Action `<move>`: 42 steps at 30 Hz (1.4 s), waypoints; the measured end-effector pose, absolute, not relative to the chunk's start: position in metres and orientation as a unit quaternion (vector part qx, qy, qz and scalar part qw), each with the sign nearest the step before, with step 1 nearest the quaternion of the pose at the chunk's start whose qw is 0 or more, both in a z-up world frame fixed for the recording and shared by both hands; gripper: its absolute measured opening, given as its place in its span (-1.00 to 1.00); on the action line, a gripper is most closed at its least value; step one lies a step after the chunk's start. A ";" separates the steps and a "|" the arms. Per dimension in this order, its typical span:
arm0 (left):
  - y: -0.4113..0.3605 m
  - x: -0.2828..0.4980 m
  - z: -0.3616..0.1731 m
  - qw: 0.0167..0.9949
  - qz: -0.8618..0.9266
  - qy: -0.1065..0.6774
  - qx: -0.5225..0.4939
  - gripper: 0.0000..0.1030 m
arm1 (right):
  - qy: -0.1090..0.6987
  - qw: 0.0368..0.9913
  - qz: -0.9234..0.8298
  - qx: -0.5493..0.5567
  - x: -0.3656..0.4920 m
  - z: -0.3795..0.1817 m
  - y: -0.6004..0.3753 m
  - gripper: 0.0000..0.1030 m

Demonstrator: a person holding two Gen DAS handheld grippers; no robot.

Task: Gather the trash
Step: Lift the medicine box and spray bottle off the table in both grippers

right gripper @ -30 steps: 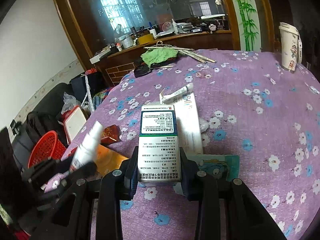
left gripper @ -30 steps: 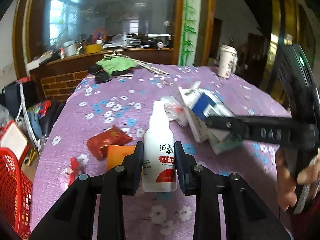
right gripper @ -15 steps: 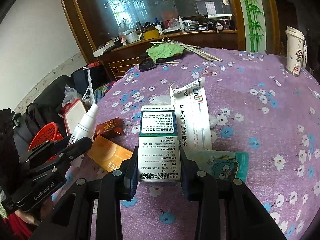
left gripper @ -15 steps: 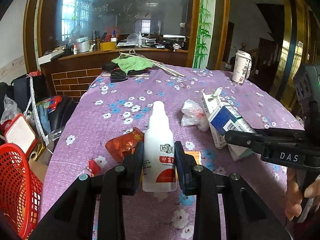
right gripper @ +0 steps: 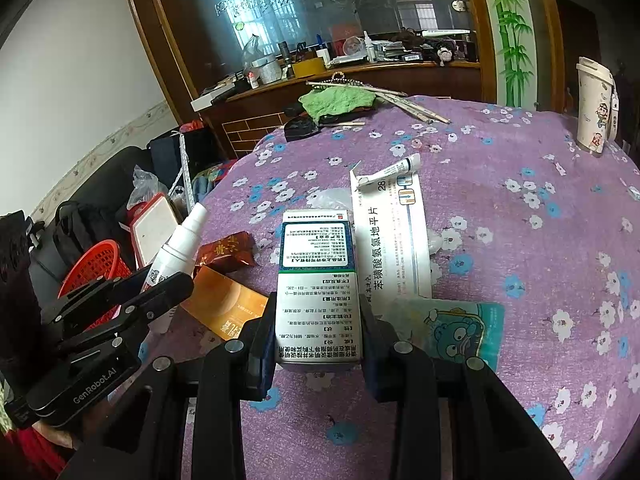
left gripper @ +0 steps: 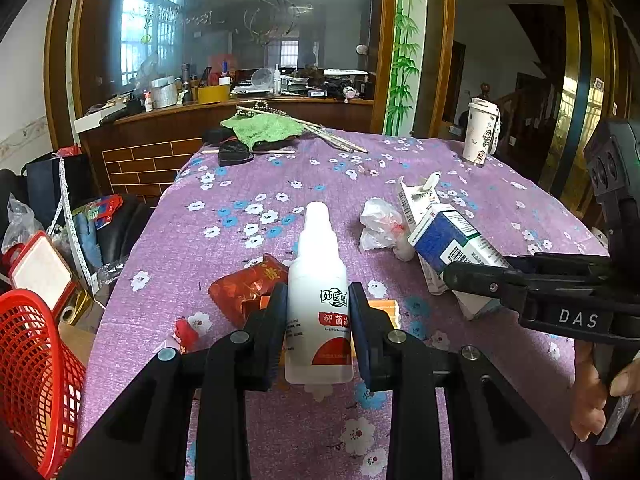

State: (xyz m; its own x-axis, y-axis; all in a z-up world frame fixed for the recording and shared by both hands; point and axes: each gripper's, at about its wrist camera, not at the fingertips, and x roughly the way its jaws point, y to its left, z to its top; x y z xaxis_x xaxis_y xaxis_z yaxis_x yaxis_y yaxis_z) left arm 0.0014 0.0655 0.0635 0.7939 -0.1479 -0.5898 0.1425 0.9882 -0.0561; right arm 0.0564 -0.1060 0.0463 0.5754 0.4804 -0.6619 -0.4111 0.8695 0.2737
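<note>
Both loads now lifted off the bench [left gripper: 500, 184]: left claw [left gripper: 318, 316] grips spray bottle [left gripper: 318, 280], right claw [right gripper: 318, 344] grips medicine box [right gripper: 316, 280]. Red basket [left gripper: 24, 364] next, probably.

On the bench [left gripper: 224, 236], the spray bottle [left gripper: 318, 300] is sitting between the left gripper's [left gripper: 319, 332] pads, with a foil packet [left gripper: 246, 290] lying just left of it. The medicine box [right gripper: 316, 288] is sitting in the right gripper [right gripper: 318, 344], a flat carton [right gripper: 394, 240] lying beside it on the right. A basket [left gripper: 28, 376] is standing off the bench's left edge; a cup [left gripper: 481, 131] is standing far right.
</note>
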 end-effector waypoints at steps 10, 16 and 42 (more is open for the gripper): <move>0.061 0.000 0.065 0.948 -0.074 0.309 0.007 -0.44 | 0.390 0.885 0.251 0.044 0.057 0.044 -0.104 -0.28; 0.059 -0.001 0.065 0.949 -0.073 0.307 0.011 -0.44 | 0.384 0.887 0.251 0.044 0.055 0.046 -0.103 -0.28; 0.065 -0.007 0.066 0.955 -0.064 0.290 0.000 -0.44 | 0.369 0.903 0.204 0.076 0.001 0.073 -0.111 -0.28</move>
